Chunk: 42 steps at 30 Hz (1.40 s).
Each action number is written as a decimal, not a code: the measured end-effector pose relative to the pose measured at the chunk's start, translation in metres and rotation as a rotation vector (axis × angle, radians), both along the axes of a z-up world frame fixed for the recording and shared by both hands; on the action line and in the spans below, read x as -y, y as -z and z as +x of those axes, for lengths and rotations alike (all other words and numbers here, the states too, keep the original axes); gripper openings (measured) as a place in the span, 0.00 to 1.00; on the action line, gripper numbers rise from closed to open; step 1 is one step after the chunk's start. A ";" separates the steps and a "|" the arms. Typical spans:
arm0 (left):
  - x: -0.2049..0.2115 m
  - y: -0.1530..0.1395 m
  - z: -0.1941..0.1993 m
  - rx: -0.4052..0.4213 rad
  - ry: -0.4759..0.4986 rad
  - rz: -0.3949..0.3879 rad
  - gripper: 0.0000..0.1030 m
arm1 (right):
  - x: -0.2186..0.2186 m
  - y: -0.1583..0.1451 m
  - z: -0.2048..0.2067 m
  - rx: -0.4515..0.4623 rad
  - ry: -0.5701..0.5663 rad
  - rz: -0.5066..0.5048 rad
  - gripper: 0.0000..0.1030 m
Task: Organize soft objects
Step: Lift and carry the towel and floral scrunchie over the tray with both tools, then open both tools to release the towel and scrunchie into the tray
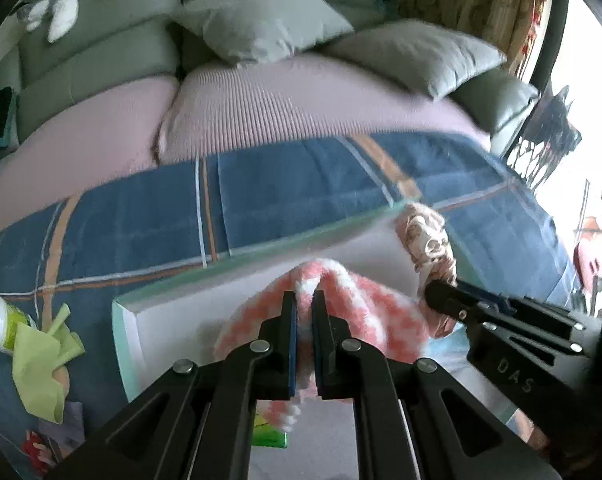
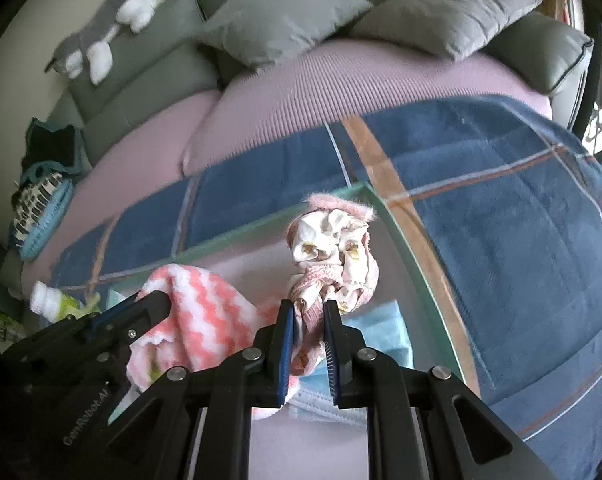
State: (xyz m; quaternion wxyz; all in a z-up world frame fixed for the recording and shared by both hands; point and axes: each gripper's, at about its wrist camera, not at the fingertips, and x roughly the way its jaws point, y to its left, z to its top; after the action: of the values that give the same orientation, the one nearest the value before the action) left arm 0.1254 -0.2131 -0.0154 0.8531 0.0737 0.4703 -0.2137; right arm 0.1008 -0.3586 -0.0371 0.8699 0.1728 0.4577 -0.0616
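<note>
Side by side over the glass table [image 2: 417,248], the left gripper [image 1: 304,300] pinches a fuzzy pink-and-white zigzag cloth [image 1: 353,308]; the right gripper [image 2: 308,310] clamps a crumpled, frilly pink garment [image 2: 333,248].

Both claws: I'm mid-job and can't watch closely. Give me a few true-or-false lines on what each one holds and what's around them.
1. The left claw is shut on the pink-and-white zigzag cloth. True.
2. The right claw is open and holds nothing. False: it is shut on the crumpled floral cloth.
3. A light blue cloth lies under the right claw. True.
4. The stuffed toy lies on the blue plaid blanket. False: it lies on the grey sofa back.
</note>
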 end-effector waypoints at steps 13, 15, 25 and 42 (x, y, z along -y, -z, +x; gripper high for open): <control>0.005 0.028 -0.001 -0.074 0.001 0.082 0.07 | -0.003 0.012 0.000 -0.092 -0.014 -0.023 0.16; 0.004 0.026 -0.002 -0.076 0.002 0.079 0.07 | -0.003 0.010 0.000 -0.090 -0.011 -0.022 0.18; -0.010 0.003 -0.002 -0.087 -0.032 0.028 0.40 | -0.011 -0.003 0.002 -0.083 -0.010 -0.060 0.20; -0.034 -0.011 0.006 -0.065 -0.138 -0.021 0.88 | -0.011 -0.017 0.003 -0.079 0.009 -0.117 0.67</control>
State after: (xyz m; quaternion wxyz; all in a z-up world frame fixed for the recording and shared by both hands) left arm 0.1311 -0.1791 -0.0045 0.8508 0.0251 0.4993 -0.1617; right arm 0.1034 -0.3477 -0.0198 0.8596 0.1212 0.4864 -0.0989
